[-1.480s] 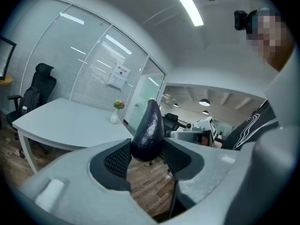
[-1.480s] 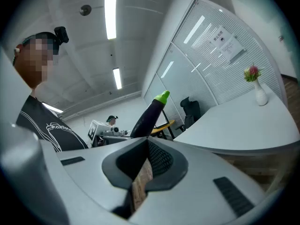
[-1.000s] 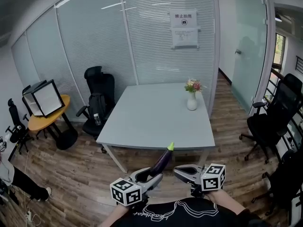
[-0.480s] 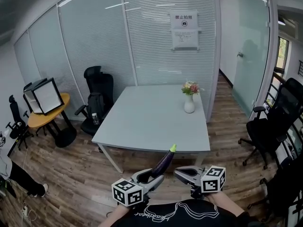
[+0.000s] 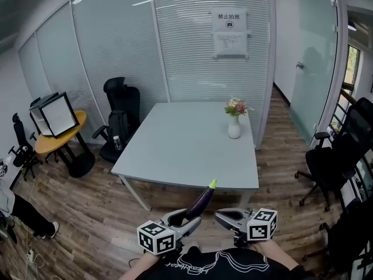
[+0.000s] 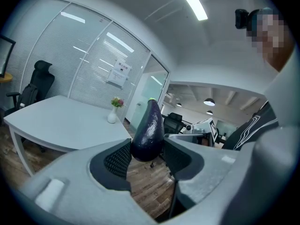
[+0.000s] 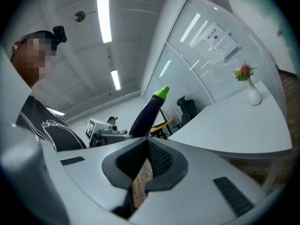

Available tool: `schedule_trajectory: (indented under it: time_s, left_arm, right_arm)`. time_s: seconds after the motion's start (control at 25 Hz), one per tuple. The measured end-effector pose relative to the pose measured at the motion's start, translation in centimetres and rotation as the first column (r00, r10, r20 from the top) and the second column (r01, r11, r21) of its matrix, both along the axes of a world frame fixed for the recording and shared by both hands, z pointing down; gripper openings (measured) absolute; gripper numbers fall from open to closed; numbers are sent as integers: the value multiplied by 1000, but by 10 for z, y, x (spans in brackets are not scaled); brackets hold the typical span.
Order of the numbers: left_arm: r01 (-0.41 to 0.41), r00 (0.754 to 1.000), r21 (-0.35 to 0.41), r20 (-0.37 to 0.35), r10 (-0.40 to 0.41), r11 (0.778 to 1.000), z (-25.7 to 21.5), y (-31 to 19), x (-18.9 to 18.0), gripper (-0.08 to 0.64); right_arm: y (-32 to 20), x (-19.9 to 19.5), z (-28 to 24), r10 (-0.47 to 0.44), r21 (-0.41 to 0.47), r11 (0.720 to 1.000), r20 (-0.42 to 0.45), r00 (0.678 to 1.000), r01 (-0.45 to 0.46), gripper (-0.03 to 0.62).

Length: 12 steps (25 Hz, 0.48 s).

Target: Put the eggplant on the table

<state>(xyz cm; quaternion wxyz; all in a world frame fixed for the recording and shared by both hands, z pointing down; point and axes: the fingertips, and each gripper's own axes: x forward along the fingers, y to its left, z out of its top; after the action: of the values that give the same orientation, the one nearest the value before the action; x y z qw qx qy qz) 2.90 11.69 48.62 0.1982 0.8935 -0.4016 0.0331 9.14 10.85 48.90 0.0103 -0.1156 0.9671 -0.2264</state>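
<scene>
- The left hand-held gripper (image 5: 191,217) was clamped on the eggplant (image 5: 201,198). In the left gripper view both pads pressed on its thick dark end.
- The eggplant stood tilted in the air, with its green tip up and away from the person. It was above the wooden floor (image 5: 99,214), on the near side of the counter (image 5: 186,150), and did not touch the counter.
- In the head view the bottom end of the eggplant was hidden between the jaws; only its upper part showed there.
- The right hand-held gripper (image 5: 221,216) was just beside the left one. Its jaws were together with nothing between them, and in its own view only a thin slit lower down showed a bit of floor.
- The person's hands were hidden behind the marker cubes (image 5: 156,238) and cut off by the bottom edge.
- A white vase (image 5: 234,128) with flowers stood at the far side of the counter, well apart from the eggplant.
- A paper sheet (image 5: 229,28) hung on the glass wall; its print was too small to read.
- The black chair (image 5: 335,162) at the right was partly cut off by the edge.
</scene>
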Motion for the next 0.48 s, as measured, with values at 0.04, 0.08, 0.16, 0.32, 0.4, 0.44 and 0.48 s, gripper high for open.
schedule_trajectory:
  time_s: [0.04,0.08,0.16,0.32,0.4,0.44,0.48]
  left_arm:
    - [-1,1000,-4,-1,1,1000,1,-4,0,218]
    - [-1,1000,-10,0,1,1000,2,-9,-1,218]
    - [-1,1000,-22,1,1,1000,6,-21,-5,218]
    - [-4,1000,-50,-2,4,999,13,-56,-15,218]
    - [-11,1000,-59,-6,11,998,15,-79,-21,218]
    - [-16,1000,-62,-7,15,998,16,-92,-24,218]
    - [-22,1000,-63,-7,22,998,16,-106,-28,218]
  right_arm:
    - [-5,0,1,1,-7,1000,-1,1000,-1,9]
    - [-10,-1,2,2,-10,1000,0,1000,-2,9]
    - [-23,-4,2,3,-12,1000,3,1000,-3,9]
    - [-59,-11,6,19,-34,999,4,1000,-18,9]
    - [-80,-16,9,32,-47,998,3,999,-32,9]
    - [-93,-18,9,39,-51,998,3,999,-39,9]
    - [-106,-22,9,48,-54,997,4,999,-47,9]
